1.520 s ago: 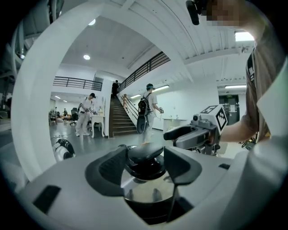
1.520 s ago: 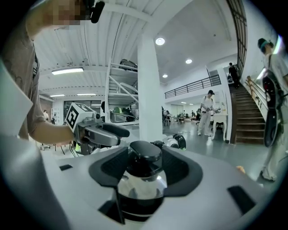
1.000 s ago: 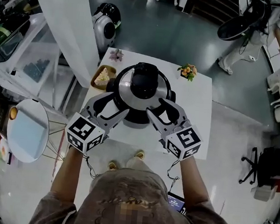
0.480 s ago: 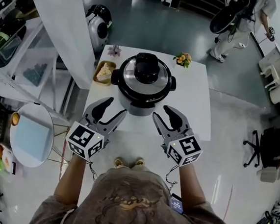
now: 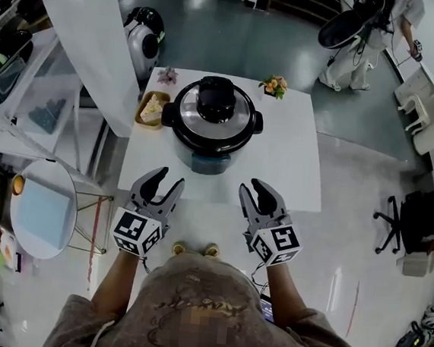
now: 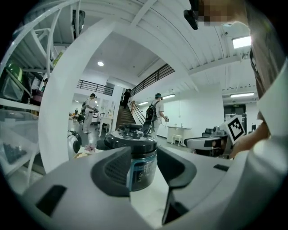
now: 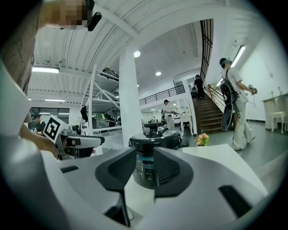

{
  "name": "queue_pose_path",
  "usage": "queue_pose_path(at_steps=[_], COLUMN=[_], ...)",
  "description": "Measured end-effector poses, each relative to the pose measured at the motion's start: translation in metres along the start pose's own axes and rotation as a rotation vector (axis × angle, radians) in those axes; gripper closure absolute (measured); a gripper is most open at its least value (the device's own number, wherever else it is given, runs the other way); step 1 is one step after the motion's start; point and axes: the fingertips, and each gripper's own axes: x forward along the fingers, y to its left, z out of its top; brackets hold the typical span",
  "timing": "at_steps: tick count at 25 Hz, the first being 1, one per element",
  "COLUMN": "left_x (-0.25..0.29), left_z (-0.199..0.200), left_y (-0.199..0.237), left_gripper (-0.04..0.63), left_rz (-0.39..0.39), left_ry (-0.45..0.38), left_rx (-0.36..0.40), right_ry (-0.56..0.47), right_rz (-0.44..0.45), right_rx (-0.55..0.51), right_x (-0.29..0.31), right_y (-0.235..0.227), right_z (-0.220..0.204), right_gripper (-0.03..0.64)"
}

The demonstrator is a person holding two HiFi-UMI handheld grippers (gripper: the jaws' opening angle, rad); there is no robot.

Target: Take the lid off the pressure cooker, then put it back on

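The pressure cooker (image 5: 212, 126) stands at the back of the white table (image 5: 286, 172), its steel lid with the black knob (image 5: 216, 99) seated on it. Both grippers hover near the table's front edge, apart from the cooker. My left gripper (image 5: 162, 185) is at the front left, my right gripper (image 5: 258, 191) at the front right. Each one's jaws are closing with nothing between them. In the left gripper view the cooker (image 6: 135, 150) shows far off through the gap of the jaws. The right gripper view shows the cooker (image 7: 152, 148) the same way.
A small tray with a piece of cake (image 5: 150, 110) lies left of the cooker. A pink flower (image 5: 168, 75) and an orange flower pot (image 5: 271, 84) sit at the back edge. A white pillar (image 5: 85, 34) rises at the left, with a round side table (image 5: 42, 207) below it.
Both grippers have drawn back from the cooker's sides toward the table's front edge, and their jaws have narrowed. The lid stays on the cooker.
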Motion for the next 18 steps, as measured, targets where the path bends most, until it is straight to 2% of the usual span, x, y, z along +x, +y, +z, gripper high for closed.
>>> queue_pose_path(at_steps=[4,9,12,18], left_x=[-0.004,-0.009,-0.009,-0.011], left_z=[-0.014,-0.018,-0.022,-0.02], left_y=[-0.002,0.005,0.006,0.003], left_gripper=[0.491,0.592,0.592,0.592], left_rz=[0.02,0.085,0.097,0.109], left_ry=[-0.01,-0.034,-0.035,-0.033], left_rx=[-0.039,-0.087,-0.103,-0.082], right_ry=[0.013,0.018,0.014,0.01], right_rz=[-0.007,-0.031,-0.057,-0.083], right_rx=[-0.001,-0.02,-0.012,0.01], right_x=[-0.001,-0.001,-0.002,-0.006], right_y=[0.002,-0.004,-0.012,-0.019], right_z=[-0.015,-0.022,-0.026,-0.03], right_gripper=[0.53,0.609,0.62,0.62])
